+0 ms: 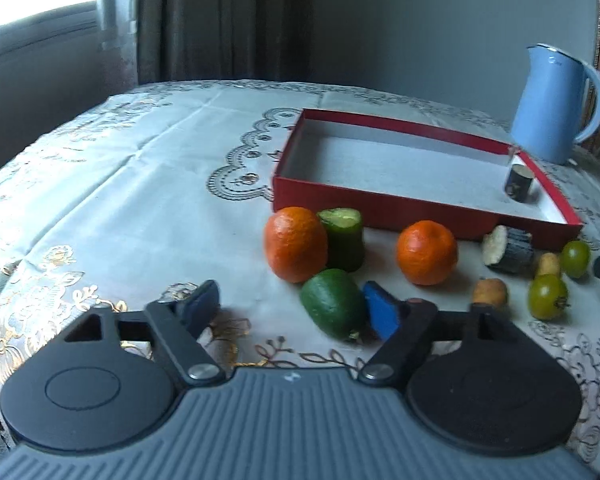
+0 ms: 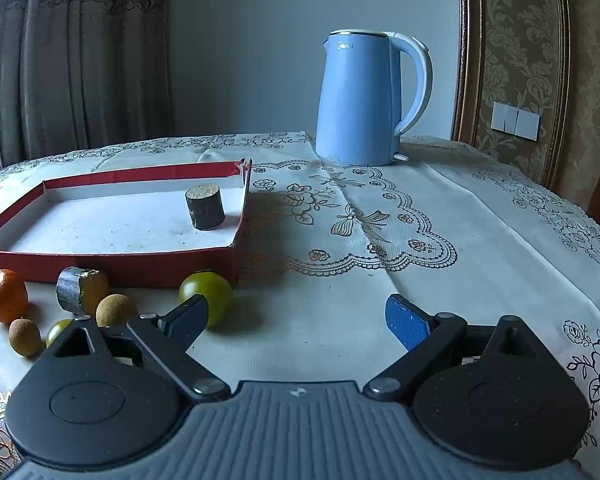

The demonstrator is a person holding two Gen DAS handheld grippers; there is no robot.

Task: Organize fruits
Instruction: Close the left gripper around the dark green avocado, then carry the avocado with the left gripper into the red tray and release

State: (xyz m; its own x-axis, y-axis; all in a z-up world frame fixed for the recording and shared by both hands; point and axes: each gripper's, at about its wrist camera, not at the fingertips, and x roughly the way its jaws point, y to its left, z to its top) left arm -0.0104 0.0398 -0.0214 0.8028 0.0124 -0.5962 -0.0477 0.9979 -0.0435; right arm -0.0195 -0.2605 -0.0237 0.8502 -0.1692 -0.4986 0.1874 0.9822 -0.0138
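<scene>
The one readable mark is the word "Midea" near the rim of the blue kettle point(image 2: 364, 100), which stands on the desk point(image 2: 440, 240) beyond the red box point(image 2: 112, 266). The box is shallow, white inside, and holds only a dark cut cylinder point(image 2: 205, 208) near its right corner.

The left claw point(image 1: 294, 312) hangs above the cloth with its jaws partly open and no pad pressing on anything; a whole green fruit point(image 1: 332, 304) lies just inside its right blue pad point(image 1: 382, 314), whether touching it I cannot tell. Just beyond sit an orange point(image 1: 296, 244), a cut green piece point(image 1: 343, 238) touching it, and a second orange point(image 1: 427, 252), all in front of the box wall.

The right claw point(image 2: 300, 322) stands wide open and empty. A green tomato point(image 2: 208, 290) lies right behind its left finger point(image 2: 186, 322); two small brown fruits point(image 2: 115, 310) and a dark cut piece point(image 2: 80, 288) lie further left.
</scene>
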